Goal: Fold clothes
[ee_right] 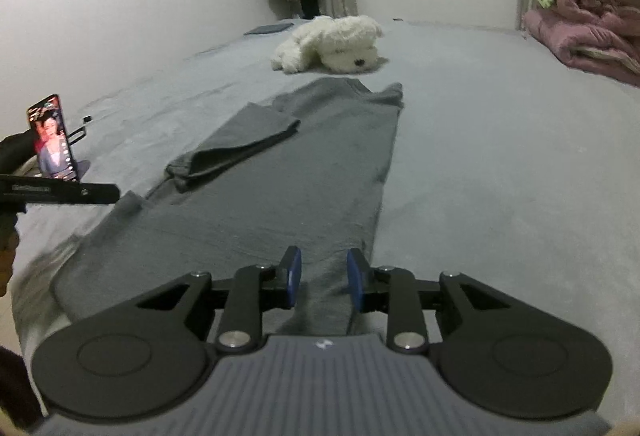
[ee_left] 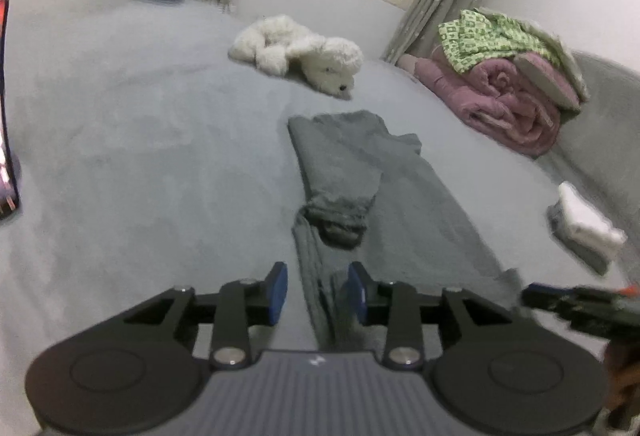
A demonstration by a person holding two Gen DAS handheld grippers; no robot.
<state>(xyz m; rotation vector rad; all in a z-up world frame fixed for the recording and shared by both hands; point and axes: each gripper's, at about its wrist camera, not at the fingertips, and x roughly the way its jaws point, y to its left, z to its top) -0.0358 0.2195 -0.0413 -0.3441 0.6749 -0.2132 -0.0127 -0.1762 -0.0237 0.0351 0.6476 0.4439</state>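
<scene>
A grey long-sleeved top (ee_left: 404,192) (ee_right: 320,172) lies flat on the bed, running away from me. One sleeve (ee_left: 340,176) (ee_right: 240,148) is folded across its body. My left gripper (ee_left: 318,290) is at the top's near left edge. Its blue pads stand apart, and a ridge of the fabric runs between them without being pinched. My right gripper (ee_right: 324,276) is at the near right edge. Its pads also stand apart over the hem, with cloth lying between them. Each gripper shows at the side of the other's view, blurred.
The bed (ee_left: 140,140) has a grey sheet. A white plush dog (ee_left: 304,48) (ee_right: 336,44) lies beyond the top. A rolled pink quilt (ee_left: 512,100) with green patterned cloth on it sits at the far right. A folded white item (ee_left: 584,224) is at the right, and a lit phone (ee_right: 52,140) stands at the left.
</scene>
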